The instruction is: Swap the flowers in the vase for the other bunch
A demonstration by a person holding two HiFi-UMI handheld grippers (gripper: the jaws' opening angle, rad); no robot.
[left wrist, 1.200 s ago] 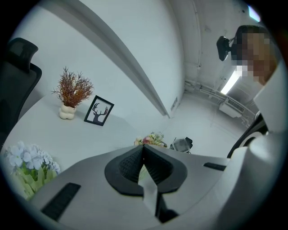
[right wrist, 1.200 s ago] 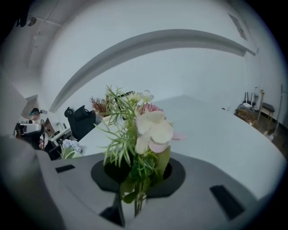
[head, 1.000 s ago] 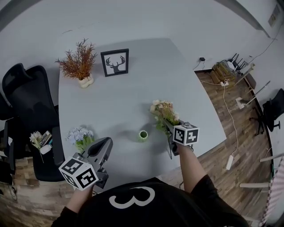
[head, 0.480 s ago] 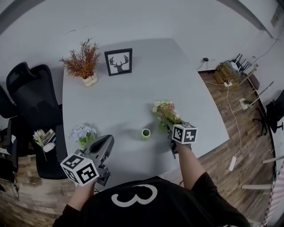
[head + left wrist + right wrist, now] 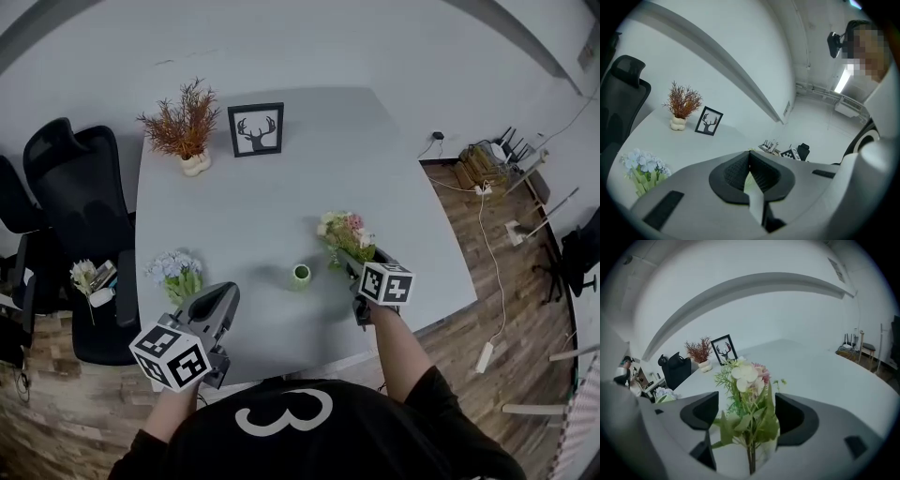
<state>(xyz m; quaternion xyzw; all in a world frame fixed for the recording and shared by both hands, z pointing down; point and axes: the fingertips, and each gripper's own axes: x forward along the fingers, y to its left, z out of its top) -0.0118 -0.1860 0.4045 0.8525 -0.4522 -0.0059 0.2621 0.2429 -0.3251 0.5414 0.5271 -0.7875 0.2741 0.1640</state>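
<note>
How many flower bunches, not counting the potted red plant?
3: pink bunch right of the green vase, blue bunch near the table's left edge, pale bunch off the table by the chair.

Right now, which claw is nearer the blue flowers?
Left. The left claw sits just beside the blue flowers; the right claw, jaws just opening around the pink bunch, is beyond the green vase.

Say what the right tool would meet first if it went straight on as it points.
The right tool would meet the pink bunch first: it stands between the jaws, which have just been opening and look clear of it. Beyond is table.
</note>
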